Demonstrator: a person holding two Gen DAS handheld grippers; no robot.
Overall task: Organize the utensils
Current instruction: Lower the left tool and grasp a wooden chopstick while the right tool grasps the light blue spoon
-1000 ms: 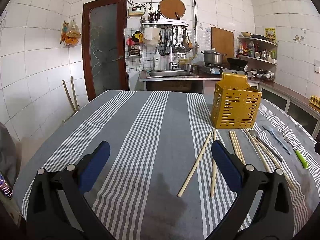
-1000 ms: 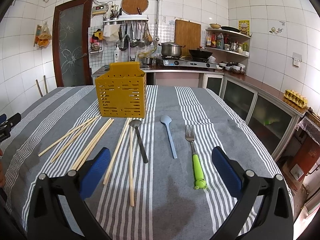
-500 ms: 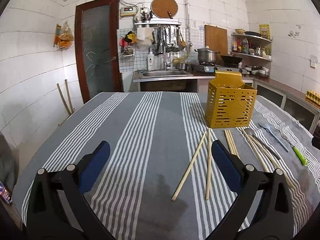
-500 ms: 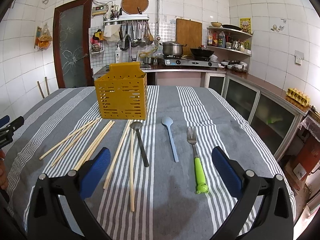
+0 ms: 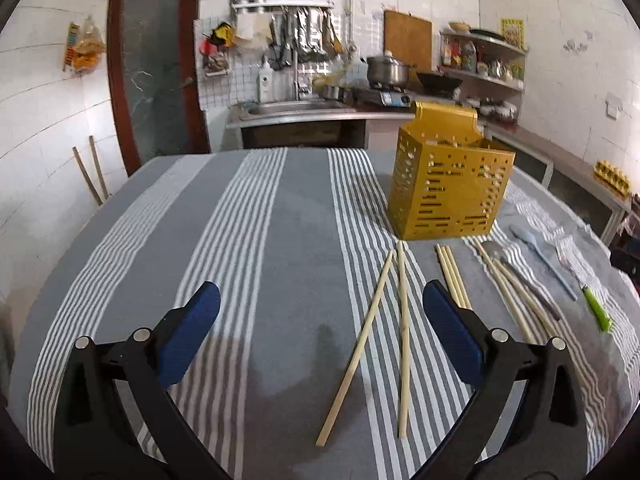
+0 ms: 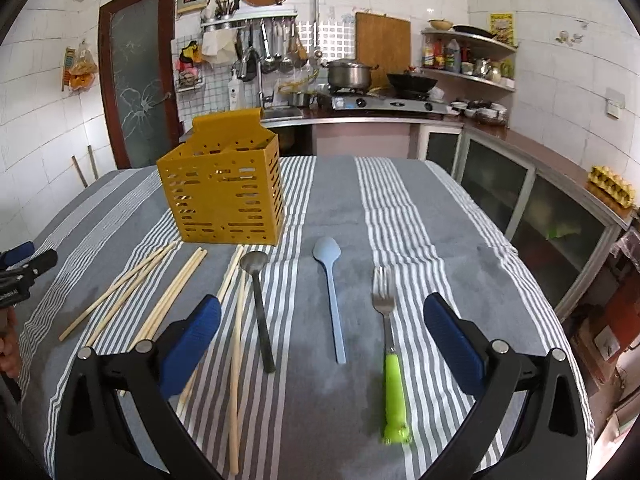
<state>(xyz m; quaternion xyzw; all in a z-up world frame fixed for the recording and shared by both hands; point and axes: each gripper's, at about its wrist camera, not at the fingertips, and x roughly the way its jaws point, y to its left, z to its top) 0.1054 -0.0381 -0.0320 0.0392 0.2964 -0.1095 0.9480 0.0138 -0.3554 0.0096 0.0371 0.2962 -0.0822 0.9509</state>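
A yellow perforated utensil holder (image 5: 450, 188) (image 6: 225, 196) stands upright on the striped tablecloth. Several wooden chopsticks (image 5: 376, 326) (image 6: 168, 296) lie loose in front of it. To their right lie a dark metal spoon (image 6: 260, 308), a light blue spoon (image 6: 331, 292) and a fork with a green handle (image 6: 390, 356). My left gripper (image 5: 320, 308) hovers open above the cloth, with the two leftmost chopsticks lying between its fingers. My right gripper (image 6: 322, 316) is open over the two spoons and the fork, holding nothing.
The table (image 5: 248, 248) has a grey cloth with white stripes. Behind it are a sink counter (image 5: 296, 114), a stove with a pot (image 6: 348, 76) and wall shelves (image 6: 468, 60). Cabinets (image 6: 532, 200) run along the right. The other gripper (image 6: 22, 272) and a hand show at the left edge.
My left gripper has swung right and closer, so the chopsticks and yellow holder now sit nearer its centre. My right gripper has edged forward over the spoons and fork. Both stay open.
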